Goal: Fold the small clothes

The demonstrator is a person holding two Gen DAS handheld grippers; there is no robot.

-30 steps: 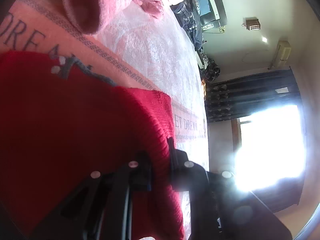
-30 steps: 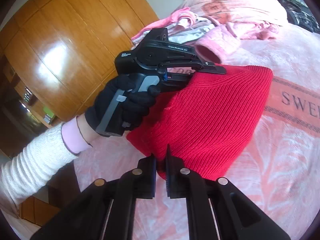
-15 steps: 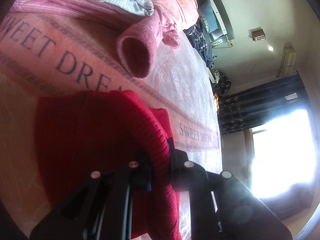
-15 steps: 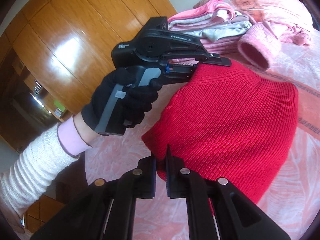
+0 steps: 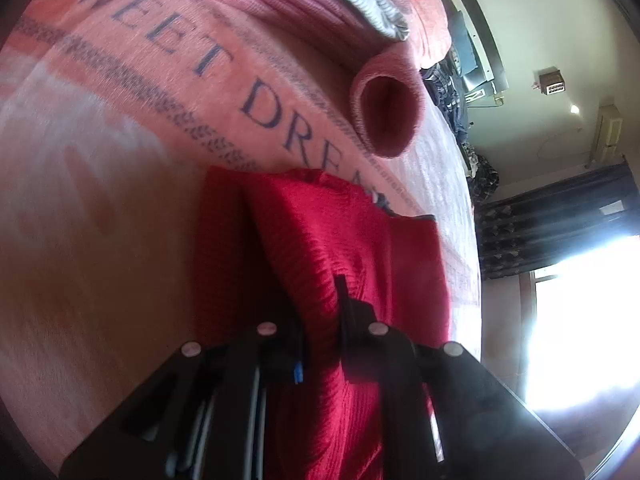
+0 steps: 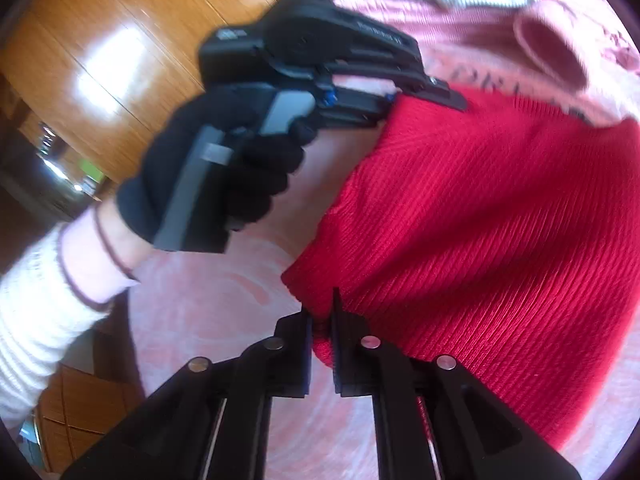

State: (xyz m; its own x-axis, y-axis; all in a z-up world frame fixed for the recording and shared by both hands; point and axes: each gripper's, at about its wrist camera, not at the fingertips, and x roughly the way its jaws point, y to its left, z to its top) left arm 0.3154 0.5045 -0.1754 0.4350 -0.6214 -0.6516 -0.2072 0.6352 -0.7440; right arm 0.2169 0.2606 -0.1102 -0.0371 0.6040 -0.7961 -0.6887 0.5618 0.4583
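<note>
Partly hidden behind the black fingers, the lower stretch of the red sweater [image 5: 352,248] is cut off at the bottom of the left wrist view, and its sleeves and neckline cannot be made out in either view. The left gripper [image 5: 320,316] is seen pinching a raised ridge of the red knit between its fingers, and the right gripper [image 6: 322,320] is closed on a corner of the same sweater [image 6: 500,240]. In the right wrist view the left gripper [image 6: 384,108] is held by a black-gloved hand [image 6: 224,176], blurred by motion, with its fingertips buried in the sweater's far edge. The sweater lies on the pink bedspread [image 5: 120,140], just beside the lettered band, whose words are partly covered by the red knit. A pink sleeve [image 5: 388,116] with an open cuff lies near the sweater's top edge, and the pile of clothes [image 5: 360,4] beyond it is cropped by the frame. Compared with a second ago, the sweater has been lowered towards the bedspread and a fold has been formed along it, and more of the lettering has been brought into view.
</note>
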